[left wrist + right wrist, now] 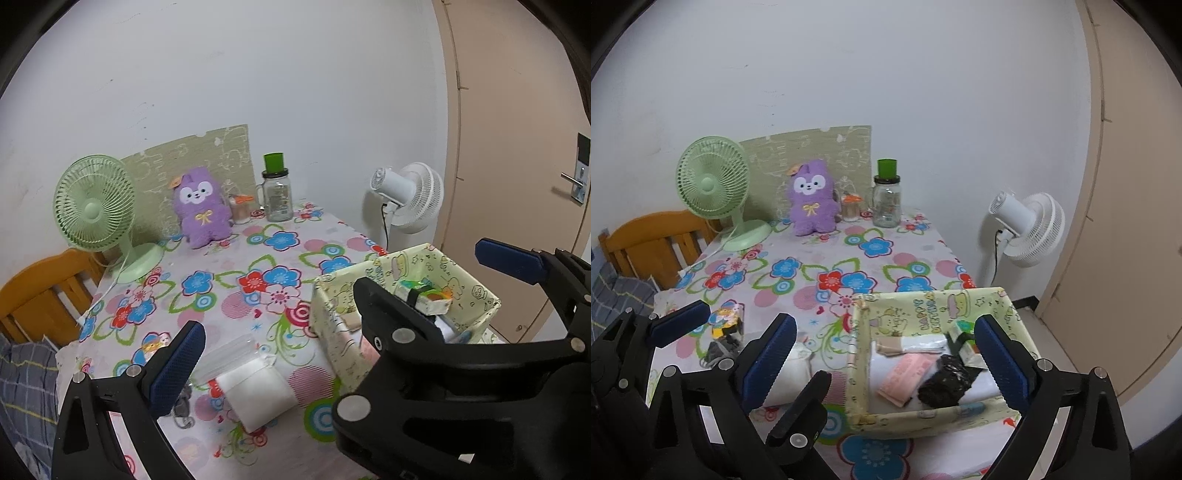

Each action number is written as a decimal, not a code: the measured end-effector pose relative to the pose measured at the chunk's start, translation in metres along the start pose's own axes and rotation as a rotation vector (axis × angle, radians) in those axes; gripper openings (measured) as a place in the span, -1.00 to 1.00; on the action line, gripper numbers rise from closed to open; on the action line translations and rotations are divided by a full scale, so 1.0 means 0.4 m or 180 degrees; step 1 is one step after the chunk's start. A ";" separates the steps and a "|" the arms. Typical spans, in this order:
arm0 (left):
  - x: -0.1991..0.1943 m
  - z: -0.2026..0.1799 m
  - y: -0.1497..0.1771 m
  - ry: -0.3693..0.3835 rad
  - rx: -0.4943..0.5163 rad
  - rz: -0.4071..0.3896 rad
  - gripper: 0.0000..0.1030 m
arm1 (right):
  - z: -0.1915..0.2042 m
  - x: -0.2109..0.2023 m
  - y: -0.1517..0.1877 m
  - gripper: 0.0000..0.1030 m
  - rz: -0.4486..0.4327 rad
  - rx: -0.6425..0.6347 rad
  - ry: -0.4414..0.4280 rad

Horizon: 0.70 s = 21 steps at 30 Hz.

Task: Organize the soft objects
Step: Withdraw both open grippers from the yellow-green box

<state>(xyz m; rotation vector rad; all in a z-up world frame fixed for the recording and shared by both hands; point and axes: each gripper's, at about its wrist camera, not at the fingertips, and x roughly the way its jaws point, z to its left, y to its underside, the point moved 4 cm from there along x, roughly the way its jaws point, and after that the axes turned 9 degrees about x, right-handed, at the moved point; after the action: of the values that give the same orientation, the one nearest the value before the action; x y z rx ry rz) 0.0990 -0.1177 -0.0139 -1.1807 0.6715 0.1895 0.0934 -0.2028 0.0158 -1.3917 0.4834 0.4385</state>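
A pale yellow cartoon-print box [925, 323] [373, 271] stands on the flowered table at the near right. It holds a pink cloth [905, 378], a black crumpled bundle [945, 380], white folded pieces and a small colourful packet [424, 295]. A white folded cloth in clear wrap [258, 391] lies left of the box, with a small grey item [183, 408] beside it. A purple plush toy [201, 206] [812, 199] sits at the back. My left gripper [340, 306] is open above the white cloth. My right gripper [886, 358] is open over the box; the left gripper [724, 332] shows beside it.
A green desk fan [94, 206] stands back left, a glass jar with green lid [277, 195] and a small bottle [242, 208] back centre. A white floor fan [410, 197] stands beyond the table's right edge. A wooden chair [40, 295] is at the left. A door [535, 147] is on the right.
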 end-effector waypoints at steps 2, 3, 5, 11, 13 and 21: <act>-0.009 0.013 0.008 -0.0032 -0.0015 -0.0003 0.99 | 0.012 -0.003 0.003 0.95 -0.0003 -0.0017 -0.0019; -0.012 0.019 0.013 -0.0051 -0.0021 -0.0004 0.99 | 0.020 -0.003 0.005 0.96 -0.0004 -0.0023 -0.0033; -0.018 0.030 0.020 -0.0078 -0.0034 -0.0003 0.99 | 0.036 -0.003 0.008 0.98 -0.0006 -0.0042 -0.0060; -0.040 0.071 0.048 -0.0183 -0.0046 -0.0021 0.99 | 0.090 -0.006 0.019 1.00 0.0008 -0.0102 -0.0151; -0.045 0.085 0.056 -0.0205 -0.0064 -0.0023 0.99 | 0.107 -0.003 0.021 1.00 0.0017 -0.0116 -0.0182; -0.059 0.134 0.089 -0.0291 -0.0135 -0.0023 0.99 | 0.171 0.001 0.044 1.00 -0.0027 -0.0237 -0.0283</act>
<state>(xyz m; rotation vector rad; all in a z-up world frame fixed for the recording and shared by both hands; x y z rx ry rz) 0.0841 -0.0507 -0.0172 -1.2076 0.5855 0.2514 0.0883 -0.1326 0.0090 -1.4387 0.3920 0.5135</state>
